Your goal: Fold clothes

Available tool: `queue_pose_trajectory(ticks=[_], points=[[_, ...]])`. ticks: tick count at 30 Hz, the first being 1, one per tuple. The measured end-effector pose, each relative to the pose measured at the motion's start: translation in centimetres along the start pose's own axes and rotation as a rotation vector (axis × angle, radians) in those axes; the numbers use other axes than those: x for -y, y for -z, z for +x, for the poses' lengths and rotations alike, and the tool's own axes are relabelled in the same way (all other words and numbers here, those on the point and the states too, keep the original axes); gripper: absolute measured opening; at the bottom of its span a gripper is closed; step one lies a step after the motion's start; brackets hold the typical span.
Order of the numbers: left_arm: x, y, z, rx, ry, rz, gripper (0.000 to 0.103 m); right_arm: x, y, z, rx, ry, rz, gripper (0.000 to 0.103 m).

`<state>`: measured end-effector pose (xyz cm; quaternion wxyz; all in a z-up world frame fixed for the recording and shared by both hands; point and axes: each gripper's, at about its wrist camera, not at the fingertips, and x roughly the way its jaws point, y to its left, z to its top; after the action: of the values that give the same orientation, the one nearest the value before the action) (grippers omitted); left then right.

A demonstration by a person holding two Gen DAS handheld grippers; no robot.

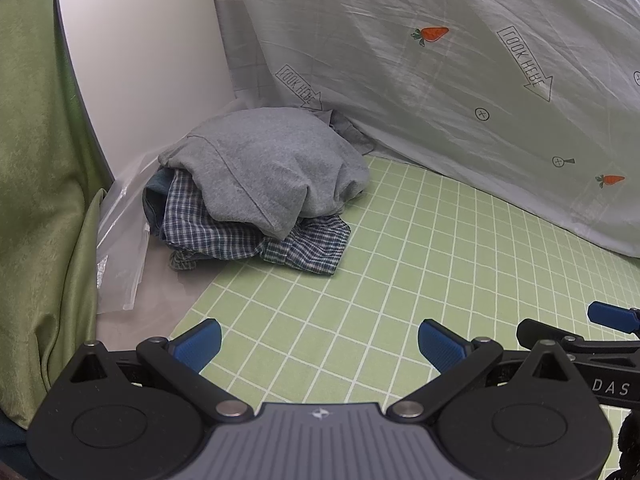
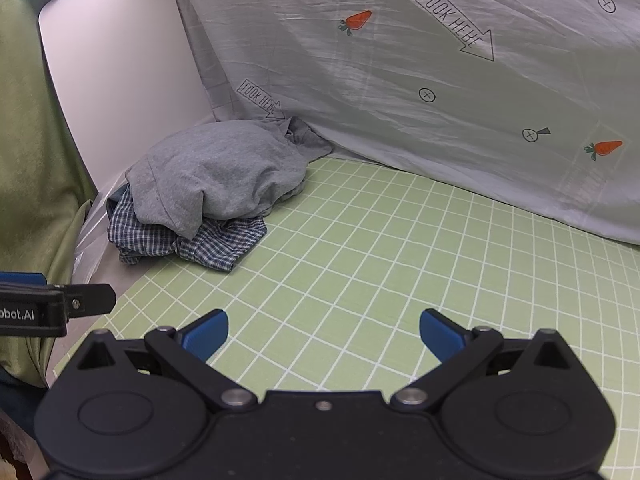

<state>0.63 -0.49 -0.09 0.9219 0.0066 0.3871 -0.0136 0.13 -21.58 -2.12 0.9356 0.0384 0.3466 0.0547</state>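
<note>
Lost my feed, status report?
Left gripper and right gripper open, empty. Gray shirt heaped on plaid shirt, untouched. Nothing in the way.

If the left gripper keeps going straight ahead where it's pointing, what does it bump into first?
Probably the green checked cloth: the open left gripper points over bare squares. Past that, the carrot-print sheet. The gray shirt sits off to its left; depth is uncertain.

— What's in the pile?

— A crumpled grey knit garment (image 1: 264, 164) slumps on top, a seam running down its near side.

— And under it?

— A blue-and-white checked shirt (image 1: 256, 240), bunched and rumpled, spilling out toward the green gridded mat (image 1: 400, 264), at the mat's far left corner
</note>
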Motion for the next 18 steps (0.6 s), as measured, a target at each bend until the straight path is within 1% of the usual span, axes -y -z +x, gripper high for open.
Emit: queue_pose_trajectory(ticks=[5, 9, 18], points=[[0.07, -0.06, 0.01, -0.003, 0.0, 0.001, 0.103, 0.12, -0.01, 0.04, -0.001, 0.0, 0.003, 0.103], [0.14, -0.07, 0.08, -0.004, 0.013, -0.004, 0.103, 0.11, 0.07, 0.05, -0.002, 0.001, 0.006, 0.103], [0.47, -0.2, 0.42, -0.012, 0.01, 0.024, 0.103, 0.21, 0.01, 0.43, -0.004, -0.005, 0.006, 0.103]])
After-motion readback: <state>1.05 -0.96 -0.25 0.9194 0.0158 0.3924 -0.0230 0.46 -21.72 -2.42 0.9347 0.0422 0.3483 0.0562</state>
